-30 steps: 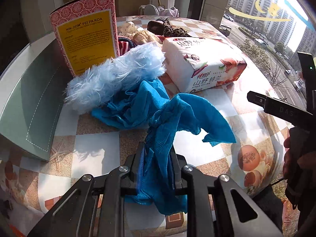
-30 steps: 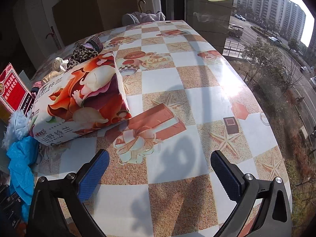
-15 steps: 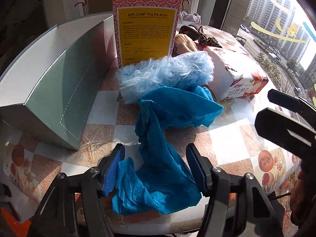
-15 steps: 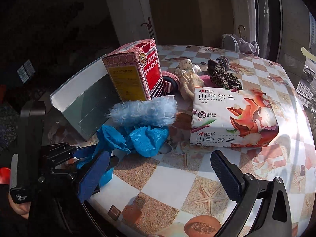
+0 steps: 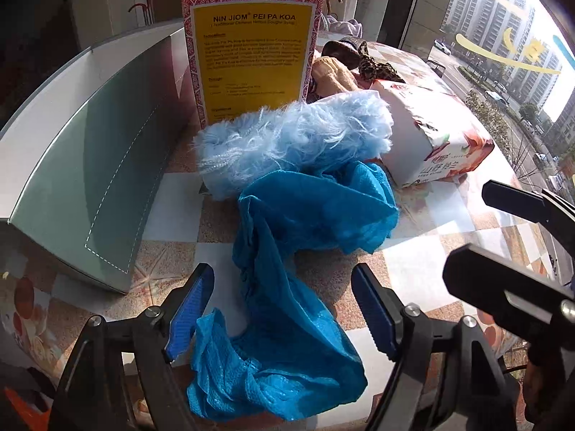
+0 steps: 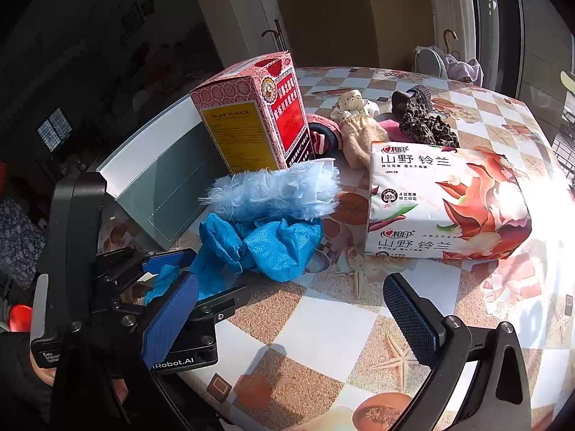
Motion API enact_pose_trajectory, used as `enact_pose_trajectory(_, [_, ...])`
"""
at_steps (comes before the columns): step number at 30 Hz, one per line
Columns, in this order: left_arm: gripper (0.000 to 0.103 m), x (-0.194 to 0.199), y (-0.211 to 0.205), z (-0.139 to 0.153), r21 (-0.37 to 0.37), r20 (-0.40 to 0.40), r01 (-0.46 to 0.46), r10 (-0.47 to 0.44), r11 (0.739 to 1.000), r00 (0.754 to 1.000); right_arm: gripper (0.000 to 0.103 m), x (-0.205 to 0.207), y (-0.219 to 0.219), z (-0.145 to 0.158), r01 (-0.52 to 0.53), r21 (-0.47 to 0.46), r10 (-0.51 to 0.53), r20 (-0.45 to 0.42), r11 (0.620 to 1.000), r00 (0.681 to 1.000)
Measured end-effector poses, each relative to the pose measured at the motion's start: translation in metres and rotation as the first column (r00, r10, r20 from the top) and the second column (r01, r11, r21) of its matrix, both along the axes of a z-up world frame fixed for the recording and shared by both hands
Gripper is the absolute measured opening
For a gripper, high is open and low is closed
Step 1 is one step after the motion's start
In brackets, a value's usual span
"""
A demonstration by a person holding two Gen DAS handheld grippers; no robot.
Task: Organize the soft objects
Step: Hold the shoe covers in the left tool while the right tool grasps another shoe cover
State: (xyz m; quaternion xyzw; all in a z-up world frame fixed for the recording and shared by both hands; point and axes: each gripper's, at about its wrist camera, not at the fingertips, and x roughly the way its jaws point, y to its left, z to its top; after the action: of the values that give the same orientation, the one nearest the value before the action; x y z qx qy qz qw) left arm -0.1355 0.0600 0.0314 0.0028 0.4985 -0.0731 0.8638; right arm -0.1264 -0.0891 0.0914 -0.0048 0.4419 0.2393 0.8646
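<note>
A crumpled blue cloth (image 5: 294, 251) lies on the checkered table, its near end hanging at the table's front edge between the fingers of my left gripper (image 5: 284, 309), which is open and not clamped on it. The cloth also shows in the right wrist view (image 6: 258, 244). A fluffy light-blue item (image 5: 291, 136) (image 6: 276, 190) rests just behind it. My right gripper (image 6: 291, 312) is open and empty, above the table to the right of the left gripper (image 6: 169, 287).
A red and yellow carton (image 5: 251, 50) stands behind the fluffy item. A grey-green open box (image 5: 97, 165) lies at the left. A tissue pack (image 6: 445, 201) lies at the right. A beige sock (image 6: 359, 133), a leopard-print cloth (image 6: 424, 122) and a striped roll (image 6: 323, 136) lie further back.
My left gripper has opened and let go of the blue cloth, which now lies on the table. My right gripper has swung left to face the pile.
</note>
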Motion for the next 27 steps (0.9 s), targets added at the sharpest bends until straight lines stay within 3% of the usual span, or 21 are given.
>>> enact_pose_trajectory(6, [0.082, -0.001, 0.008, -0.007, 0.012, -0.013, -0.028, 0.029, 1.0, 1.0, 0.103, 0.012, 0.01, -0.011, 0.051, -0.186, -0.061, -0.049, 0.981, 0.997])
enact_pose_trajectory(11, [0.082, 0.001, 0.009, -0.007, 0.022, -0.012, -0.039, 0.039, 0.999, 0.999, 0.103, 0.019, 0.009, -0.01, 0.063, -0.177, -0.075, -0.061, 0.982, 0.995])
enact_pose_trajectory(17, [0.082, -0.011, 0.023, 0.005, -0.081, 0.038, -0.058, 0.061, 0.995, 0.997, 0.103, 0.016, 0.01, -0.007, 0.072, -0.142, -0.079, -0.047, 0.987, 0.996])
enact_pose_trajectory(20, [0.082, -0.016, 0.027, 0.01, -0.072, 0.066, -0.068, 0.072, 0.995, 0.995, 0.103, 0.014, 0.009, -0.008, 0.092, -0.105, -0.099, -0.058, 0.99, 0.993])
enact_pose_trajectory(25, [0.081, -0.009, 0.031, 0.003, -0.071, 0.031, -0.085, 0.087, 0.994, 0.996, 0.103, 0.012, 0.021, -0.006, 0.068, -0.117, -0.074, -0.05, 0.991, 0.996])
enact_pose_trajectory(26, [0.077, -0.009, 0.032, 0.003, -0.08, 0.03, -0.084, 0.087, 0.993, 0.996, 0.103, 0.011, 0.022, -0.004, 0.065, -0.117, -0.071, -0.041, 0.991, 0.997])
enact_pose_trajectory(27, [0.057, -0.008, 0.033, 0.002, -0.085, 0.025, -0.08, 0.083, 0.993, 0.996, 0.103, 0.01, 0.022, -0.002, 0.066, -0.111, -0.07, -0.035, 0.992, 0.997])
